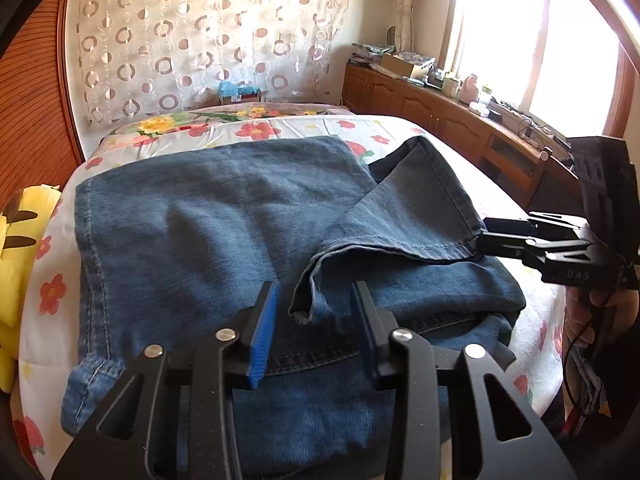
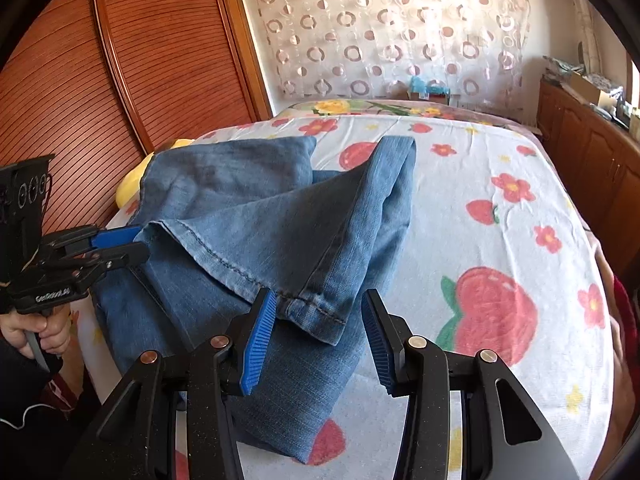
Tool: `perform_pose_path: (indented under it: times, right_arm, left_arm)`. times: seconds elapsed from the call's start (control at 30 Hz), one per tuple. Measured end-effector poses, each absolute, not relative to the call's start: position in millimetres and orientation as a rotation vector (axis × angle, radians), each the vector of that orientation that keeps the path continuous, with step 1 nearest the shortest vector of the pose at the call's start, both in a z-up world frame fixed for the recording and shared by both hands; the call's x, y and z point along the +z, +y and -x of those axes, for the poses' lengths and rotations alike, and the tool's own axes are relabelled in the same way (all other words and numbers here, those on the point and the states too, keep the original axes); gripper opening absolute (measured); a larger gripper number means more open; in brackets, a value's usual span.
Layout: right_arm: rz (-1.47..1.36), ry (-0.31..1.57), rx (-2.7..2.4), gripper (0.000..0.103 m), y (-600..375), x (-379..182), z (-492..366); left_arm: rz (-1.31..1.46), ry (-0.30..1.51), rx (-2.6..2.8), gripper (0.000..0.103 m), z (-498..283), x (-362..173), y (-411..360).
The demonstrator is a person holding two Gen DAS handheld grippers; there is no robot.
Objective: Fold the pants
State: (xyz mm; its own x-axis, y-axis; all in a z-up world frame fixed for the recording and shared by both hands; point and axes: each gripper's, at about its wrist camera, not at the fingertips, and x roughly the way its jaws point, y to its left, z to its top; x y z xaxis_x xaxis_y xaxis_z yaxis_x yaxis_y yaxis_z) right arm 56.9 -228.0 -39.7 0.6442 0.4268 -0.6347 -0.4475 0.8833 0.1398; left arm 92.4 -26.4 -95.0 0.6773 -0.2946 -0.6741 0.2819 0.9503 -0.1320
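Right wrist view: hem corner of the blue denim pants (image 2: 256, 220) lies between the parted right tongs (image 2: 318, 332); left tongs (image 2: 134, 246) also parted at the opposite corner

My jeans (image 1: 208, 216) run off the bottom edge under my left gripper (image 1: 316, 320). Beside the jeans, the yellow plush toy (image 1: 16, 256) is cut off too.

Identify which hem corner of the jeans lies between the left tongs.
The curled corner over the jeans' middle, between the open left tongs; the other corner lies flat at the right tongs, nearer the window.
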Motion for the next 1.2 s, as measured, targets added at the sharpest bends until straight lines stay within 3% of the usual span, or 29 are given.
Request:
perform_pose_path:
  times: [0.27,0.33,0.5,0.57,0.63,0.93,1.2]
  right_arm:
    - [0.042,0.722,0.505,0.046,-221,-46,-60]
    - [0.047,0.723,0.501,0.039,-224,-48,-60]
    - [0.056,0.725,0.494,0.032,-229,-58,-59]
    - [0.059,0.721,0.499,0.024,-231,-60,-58]
    - [0.060,0.711,0.510,0.013,-232,-61,-58]
    - [0.058,0.616,0.526,0.008,-241,-40,-50]
    - [0.110,0.471,0.526,0.007,-250,21,-46]
  left_arm:
    - [0.017,0.788,-0.319,0.036,-98,-106,-28]
    - [0.018,0.787,-0.320,0.036,-98,-107,-28]
    - [0.020,0.786,-0.318,0.036,-97,-107,-28]
    - [0.017,0.782,-0.316,0.031,-96,-107,-29]
    - [0.017,0.775,-0.312,0.019,-94,-105,-29]
    - [0.024,0.710,-0.320,0.007,-86,-81,-26]
    - [0.012,0.597,-0.402,0.005,-64,-23,-37]
